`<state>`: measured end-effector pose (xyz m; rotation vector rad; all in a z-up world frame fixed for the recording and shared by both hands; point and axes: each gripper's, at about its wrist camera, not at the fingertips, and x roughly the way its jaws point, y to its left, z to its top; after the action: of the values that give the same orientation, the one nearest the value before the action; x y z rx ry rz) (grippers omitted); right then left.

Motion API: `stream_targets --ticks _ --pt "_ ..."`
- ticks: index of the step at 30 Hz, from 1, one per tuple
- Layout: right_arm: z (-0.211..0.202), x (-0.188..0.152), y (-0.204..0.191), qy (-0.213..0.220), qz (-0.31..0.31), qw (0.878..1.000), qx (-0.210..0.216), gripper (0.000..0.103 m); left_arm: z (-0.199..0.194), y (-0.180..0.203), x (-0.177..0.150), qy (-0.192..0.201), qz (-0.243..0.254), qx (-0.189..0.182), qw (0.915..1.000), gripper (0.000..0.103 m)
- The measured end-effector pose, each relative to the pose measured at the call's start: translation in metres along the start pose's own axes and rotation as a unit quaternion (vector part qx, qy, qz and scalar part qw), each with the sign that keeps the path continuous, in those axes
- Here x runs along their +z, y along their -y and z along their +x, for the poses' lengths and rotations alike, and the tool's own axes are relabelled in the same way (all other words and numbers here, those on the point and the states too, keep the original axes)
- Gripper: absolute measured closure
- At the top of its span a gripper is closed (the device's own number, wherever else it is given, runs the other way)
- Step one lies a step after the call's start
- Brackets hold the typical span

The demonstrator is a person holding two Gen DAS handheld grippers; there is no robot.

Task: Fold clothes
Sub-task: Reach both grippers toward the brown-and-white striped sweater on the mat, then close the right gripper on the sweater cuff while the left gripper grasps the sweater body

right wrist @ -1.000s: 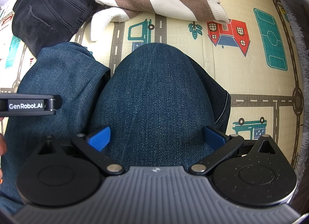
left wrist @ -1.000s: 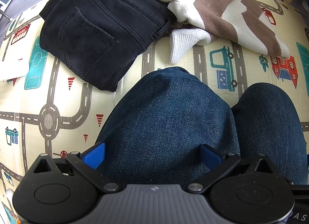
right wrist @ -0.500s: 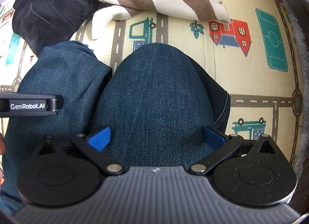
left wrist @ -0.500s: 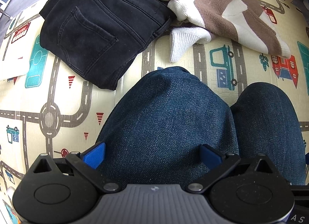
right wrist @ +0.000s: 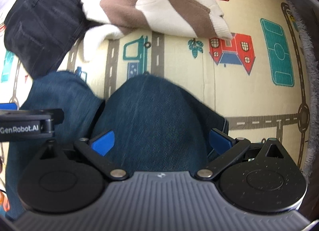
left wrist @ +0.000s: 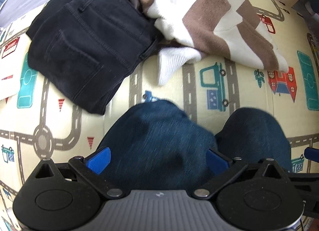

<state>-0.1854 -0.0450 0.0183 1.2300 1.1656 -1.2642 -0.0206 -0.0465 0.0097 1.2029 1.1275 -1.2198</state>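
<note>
From the left wrist view, the left gripper (left wrist: 157,160) hangs spread wide over the person's denim-clad knees (left wrist: 159,141), holding nothing. Far left on the road-print play mat (left wrist: 247,91) lie black jeans (left wrist: 83,51), folded flat with the back pocket up: heavy, stiff denim, best taken at the waistband. From the right wrist view, the right gripper (right wrist: 162,141) is likewise spread and empty. The brown-and-cream striped sweater (right wrist: 151,5) sprawls rumpled beyond; soft and floppy, best pinched at hem or shoulders. The neighbouring tool reads "GenRobot.AI" (right wrist: 19,128).
</note>
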Motion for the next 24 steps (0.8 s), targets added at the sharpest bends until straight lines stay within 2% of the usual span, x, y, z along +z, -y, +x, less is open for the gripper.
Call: stream_targets --ticks 8,19,24 --pt "0.016 0.044 0.020 0.005 0.023 0.999 0.030 0.000 0.020 0.011 0.052 -0.012 -0.004 -0.007 0.9999 0.000" --pt "0.060 0.115 0.044 -0.013 0.032 0.999 -0.017 0.000 0.068 0.030 0.125 -0.039 0.011 -0.008 0.9991 0.000" --pt "0.076 0.141 0.057 -0.009 0.044 0.999 -0.012 0.000 0.083 0.035 0.154 -0.040 0.011 -0.010 0.9991 0.000"
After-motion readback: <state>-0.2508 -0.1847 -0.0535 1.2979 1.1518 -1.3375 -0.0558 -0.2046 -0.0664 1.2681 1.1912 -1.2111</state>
